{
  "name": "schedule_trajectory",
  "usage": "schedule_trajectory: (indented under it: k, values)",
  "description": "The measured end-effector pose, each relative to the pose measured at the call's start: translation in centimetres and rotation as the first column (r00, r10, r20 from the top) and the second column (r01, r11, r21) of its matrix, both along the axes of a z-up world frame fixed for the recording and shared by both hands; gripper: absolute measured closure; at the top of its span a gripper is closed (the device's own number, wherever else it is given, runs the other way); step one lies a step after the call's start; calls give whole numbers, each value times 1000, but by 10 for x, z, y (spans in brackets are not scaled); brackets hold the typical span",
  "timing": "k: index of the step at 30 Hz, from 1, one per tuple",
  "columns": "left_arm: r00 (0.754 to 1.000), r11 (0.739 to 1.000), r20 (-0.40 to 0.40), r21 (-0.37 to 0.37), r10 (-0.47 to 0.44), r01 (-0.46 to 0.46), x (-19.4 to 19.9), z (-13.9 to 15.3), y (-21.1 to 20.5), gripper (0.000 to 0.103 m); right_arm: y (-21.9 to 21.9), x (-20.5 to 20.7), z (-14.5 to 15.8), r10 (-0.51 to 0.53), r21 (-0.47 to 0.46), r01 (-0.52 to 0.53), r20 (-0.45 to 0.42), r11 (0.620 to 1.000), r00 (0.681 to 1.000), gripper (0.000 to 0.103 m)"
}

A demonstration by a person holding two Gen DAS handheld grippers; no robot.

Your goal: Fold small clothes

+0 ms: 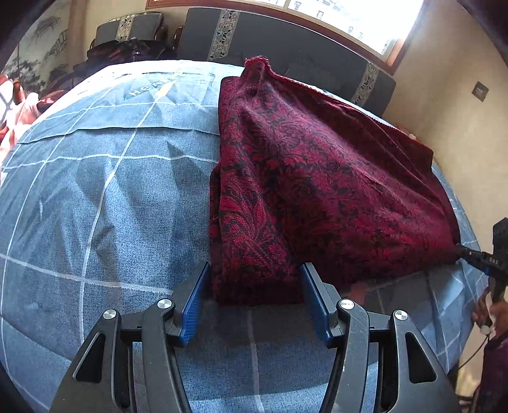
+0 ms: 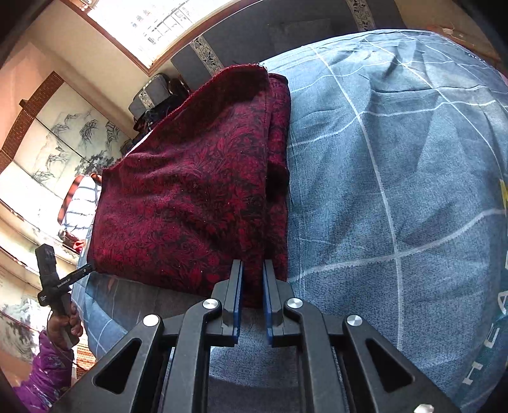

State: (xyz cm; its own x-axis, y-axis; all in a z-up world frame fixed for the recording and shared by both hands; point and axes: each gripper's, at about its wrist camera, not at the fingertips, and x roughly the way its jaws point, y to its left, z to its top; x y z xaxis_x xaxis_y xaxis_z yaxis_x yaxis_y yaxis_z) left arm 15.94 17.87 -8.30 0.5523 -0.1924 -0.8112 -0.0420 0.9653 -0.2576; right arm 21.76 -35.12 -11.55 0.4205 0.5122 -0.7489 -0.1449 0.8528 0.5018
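A dark red patterned garment (image 1: 317, 178) lies partly folded on a blue checked bedcover (image 1: 104, 190). My left gripper (image 1: 254, 279) is open, its blue pads on either side of the garment's near folded corner. My right gripper (image 2: 253, 273) is shut on the garment's (image 2: 190, 190) near edge. The right gripper also shows in the left wrist view (image 1: 460, 249), pinching the garment's right corner. The left gripper shows in the right wrist view (image 2: 89, 270) at the garment's left corner.
The bedcover (image 2: 397, 190) spreads wide beside the garment. Dark cushioned seats (image 1: 285, 47) stand behind the bed under a window (image 1: 365, 19). A wall (image 1: 460, 127) is close on the right. Clothes (image 1: 19, 104) lie at the far left.
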Motion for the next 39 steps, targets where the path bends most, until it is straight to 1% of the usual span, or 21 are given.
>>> schedule_trajectory:
  k: [2,3,5,7,9,12,14,16,18,20,21,23,25,26,27,28,30,31,32,37,39]
  values:
    - [999,999,-7,0,40,-40,-4,11,1,45,-2,-2,14,-12,-17,13,47,1000,999,87]
    - [998,998,20,-16,59,-59,-8,23,2,45,-3,-2,24,-19,-19,21,81,1000,997,87]
    - [990,997,121,-29,73,-70,-13,53,-3,45,-5,1,51,-23,2,23,154,1000,988,85]
    - [975,999,216,-15,41,-39,-9,80,-15,44,2,16,73,-2,-17,6,207,1000,978,85]
    - [959,1000,284,-23,-10,18,5,99,-30,40,16,39,88,29,-46,-18,238,999,971,85]
    - [949,995,310,-62,-61,84,39,108,-49,35,43,82,93,79,-96,-57,241,994,967,85]
    - [956,990,286,-99,-71,103,64,104,-55,35,56,113,84,91,-89,-75,196,993,976,86]
    - [970,987,235,-132,-63,96,93,93,-55,35,70,141,71,97,-123,-78,150,989,984,86]
    - [983,988,185,-149,-20,48,119,81,-46,35,75,164,60,84,-134,-66,130,989,988,86]
    - [985,985,167,-170,40,-12,137,67,-32,35,73,183,45,36,-124,-24,94,992,995,86]
    - [984,984,161,-170,82,-54,143,61,-23,35,68,190,35,-4,-110,11,67,994,998,86]
    - [979,975,138,-189,147,-120,155,42,-2,35,58,197,16,-50,-35,51,20,998,999,89]
    - [979,968,84,-190,185,-166,163,22,11,35,52,196,4,-73,0,73,15,997,997,92]
    - [979,965,70,-194,191,-174,164,13,15,35,51,195,3,-76,13,76,24,997,997,92]
    - [979,966,81,-196,188,-169,162,9,16,35,50,194,2,-75,19,75,30,997,997,92]
    - [977,972,110,-170,180,-160,159,8,13,35,49,193,2,-73,24,73,33,997,997,92]
    - [980,989,139,-54,143,-137,158,7,1,35,48,194,-1,-73,28,72,35,997,997,95]
    - [981,992,147,-6,126,-126,157,5,-5,35,48,195,-3,-77,23,77,32,997,996,97]
    - [981,991,150,17,126,-130,157,6,-9,35,47,195,-4,-81,22,81,33,996,996,98]
    - [981,990,136,4,142,-143,160,2,-4,35,60,192,1,-71,-68,77,79,995,994,100]
    - [980,990,139,-8,139,-139,160,4,-3,35,59,195,1,-66,-54,70,72,996,995,99]
